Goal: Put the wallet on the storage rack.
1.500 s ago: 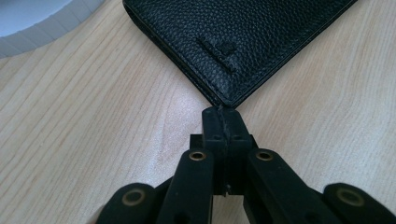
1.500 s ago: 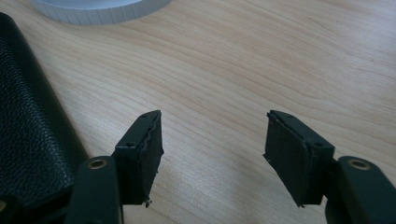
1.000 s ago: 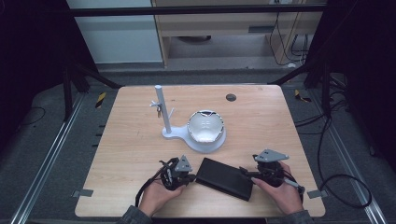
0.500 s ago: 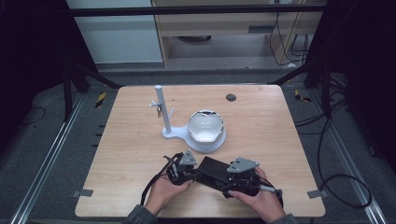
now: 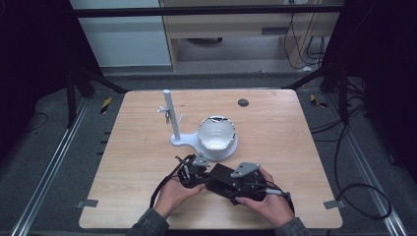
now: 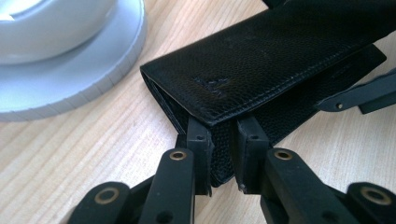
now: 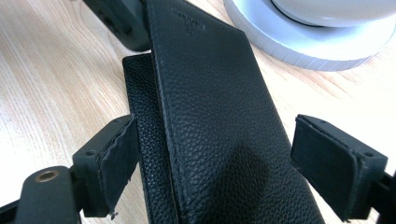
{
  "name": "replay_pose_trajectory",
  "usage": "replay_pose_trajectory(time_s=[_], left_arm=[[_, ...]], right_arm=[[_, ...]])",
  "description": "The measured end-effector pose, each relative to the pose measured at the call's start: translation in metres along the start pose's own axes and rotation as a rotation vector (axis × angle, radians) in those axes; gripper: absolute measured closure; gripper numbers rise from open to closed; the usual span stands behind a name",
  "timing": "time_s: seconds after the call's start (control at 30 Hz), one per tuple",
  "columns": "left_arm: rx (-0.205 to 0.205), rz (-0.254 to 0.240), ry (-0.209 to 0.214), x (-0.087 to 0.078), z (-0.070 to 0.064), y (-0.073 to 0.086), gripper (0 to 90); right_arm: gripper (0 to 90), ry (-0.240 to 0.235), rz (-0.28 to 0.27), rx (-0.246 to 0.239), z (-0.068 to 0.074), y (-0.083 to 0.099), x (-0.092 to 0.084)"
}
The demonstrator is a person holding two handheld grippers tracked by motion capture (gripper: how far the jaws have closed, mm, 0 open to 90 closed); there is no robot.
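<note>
With the black leather case lying low in the frame's middle on the table, my left hand-held gripper pinched its end fold while the right hand-held gripper straddled it spread, jaws just eased, opening still undone.

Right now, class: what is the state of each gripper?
Left gripper: shut on the end edge of the black leather case, jaws just easing.
Right gripper: open, straddling the case without gripping.
</note>
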State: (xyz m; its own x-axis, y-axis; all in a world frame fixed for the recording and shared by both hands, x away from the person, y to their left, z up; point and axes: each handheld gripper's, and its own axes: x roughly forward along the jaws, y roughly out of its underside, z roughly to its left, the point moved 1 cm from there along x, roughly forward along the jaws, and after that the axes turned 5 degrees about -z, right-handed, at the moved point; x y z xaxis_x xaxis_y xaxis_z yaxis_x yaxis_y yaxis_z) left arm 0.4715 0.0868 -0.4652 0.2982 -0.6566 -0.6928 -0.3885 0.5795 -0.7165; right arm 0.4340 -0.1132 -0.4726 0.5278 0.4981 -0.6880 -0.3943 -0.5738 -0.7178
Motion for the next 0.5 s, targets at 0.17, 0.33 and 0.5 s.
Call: replay_pose_trajectory(time_s=[0.17,0.33,0.5], left_arm=[[-0.003,-0.015,-0.003,-0.0034,0.0015,-0.0038,77.6],[-0.006,-0.018,-0.004,-0.0051,0.0038,-0.0053,77.2],[-0.004,-0.015,0.001,-0.0054,0.0049,-0.0059,77.3]], right_arm=[[16.9,0.005,0.033,-0.010,-0.0023,-0.0020,0.0028],[18.7,0.013,0.053,-0.012,-0.0035,-0.0034,0.0050],[23.7,0.014,0.074,-0.024,-0.0046,-0.0048,0.0074]])
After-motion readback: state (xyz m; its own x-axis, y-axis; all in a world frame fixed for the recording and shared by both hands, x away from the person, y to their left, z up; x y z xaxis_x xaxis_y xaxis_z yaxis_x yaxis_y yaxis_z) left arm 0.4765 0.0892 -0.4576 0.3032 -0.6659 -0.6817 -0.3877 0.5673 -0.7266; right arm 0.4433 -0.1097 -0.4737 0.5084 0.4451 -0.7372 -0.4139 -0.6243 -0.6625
